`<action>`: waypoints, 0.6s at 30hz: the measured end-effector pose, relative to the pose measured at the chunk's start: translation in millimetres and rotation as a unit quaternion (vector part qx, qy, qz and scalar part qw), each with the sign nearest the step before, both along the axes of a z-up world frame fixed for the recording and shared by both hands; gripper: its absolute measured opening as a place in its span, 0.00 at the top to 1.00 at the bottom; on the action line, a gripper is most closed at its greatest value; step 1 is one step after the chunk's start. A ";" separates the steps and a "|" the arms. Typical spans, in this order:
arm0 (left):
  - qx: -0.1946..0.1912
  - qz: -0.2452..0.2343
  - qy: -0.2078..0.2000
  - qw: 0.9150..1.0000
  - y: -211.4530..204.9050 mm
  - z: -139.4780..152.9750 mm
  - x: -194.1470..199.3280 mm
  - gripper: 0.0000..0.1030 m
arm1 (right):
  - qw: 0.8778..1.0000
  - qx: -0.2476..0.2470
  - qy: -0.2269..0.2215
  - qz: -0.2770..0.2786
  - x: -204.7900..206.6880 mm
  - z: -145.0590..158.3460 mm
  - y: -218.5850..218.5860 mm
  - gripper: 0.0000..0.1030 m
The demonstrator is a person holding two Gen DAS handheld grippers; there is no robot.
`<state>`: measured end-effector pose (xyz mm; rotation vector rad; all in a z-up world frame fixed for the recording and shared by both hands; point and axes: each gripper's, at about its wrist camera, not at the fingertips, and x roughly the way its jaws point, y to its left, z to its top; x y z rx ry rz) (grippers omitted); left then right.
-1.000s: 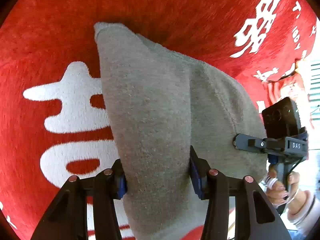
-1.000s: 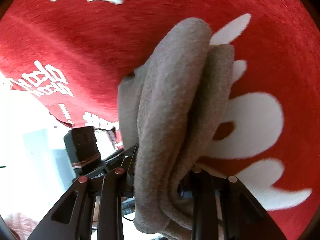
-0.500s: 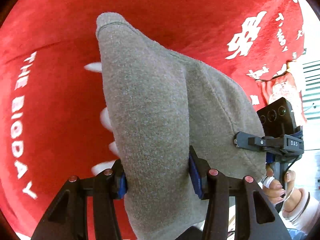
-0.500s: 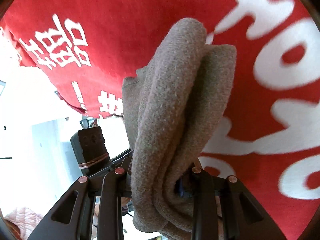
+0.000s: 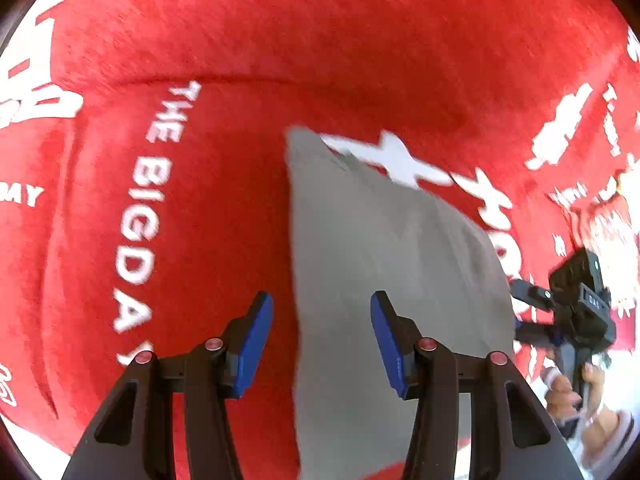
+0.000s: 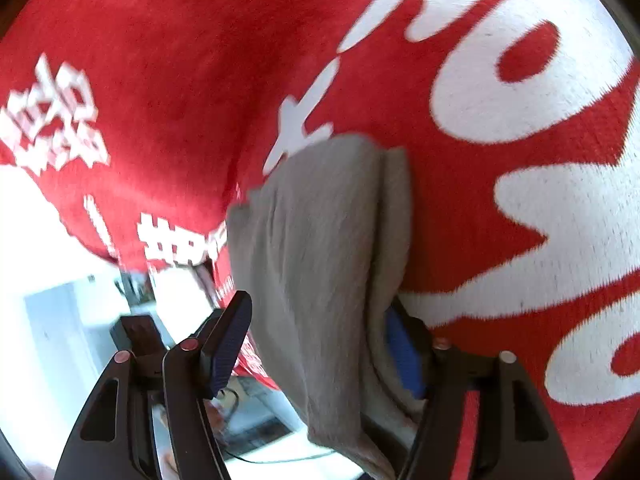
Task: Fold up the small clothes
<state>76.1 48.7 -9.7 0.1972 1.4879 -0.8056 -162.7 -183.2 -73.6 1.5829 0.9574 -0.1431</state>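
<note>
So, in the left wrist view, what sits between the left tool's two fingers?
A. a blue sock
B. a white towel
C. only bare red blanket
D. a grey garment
D: a grey garment shows between the blue pads of the left tool, with the red blanket and its white lettering behind it.

Grey cloth (image 6: 320,240) between the spread jaws of the right gripper (image 6: 320,344)

The jaws have just been opening; the folded cloth leans on the blue right pad, clear of the left one, over a red blanket (image 6: 180,60) with white lettering.
</note>
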 end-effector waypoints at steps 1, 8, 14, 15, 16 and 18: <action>0.005 0.003 -0.006 1.000 2.0 -2.9 6.0 0.50 | 1.000 -0.003 0.014 0.005 4.5 -3.1 -0.8 0.68; 0.070 -0.055 -0.060 0.994 -10.2 -23.8 -12.5 0.50 | 0.964 -0.217 0.030 0.149 32.0 58.3 27.8 0.75; 0.087 -0.062 -0.093 0.990 -9.0 -31.6 -27.6 0.31 | 0.957 -0.225 0.106 0.150 30.8 17.8 22.3 0.72; 0.089 -0.061 -0.092 0.990 -8.0 -30.3 -27.2 0.31 | 0.957 -0.226 0.110 0.146 33.8 19.9 22.7 0.71; 0.091 -0.061 -0.089 0.990 -6.2 -29.2 -26.4 0.31 | 0.954 -0.234 0.118 0.147 30.0 22.8 23.2 0.67; 0.095 -0.061 -0.086 0.990 -2.1 -25.6 -25.7 0.31 | 0.946 -0.249 0.139 0.152 29.2 33.2 26.5 0.66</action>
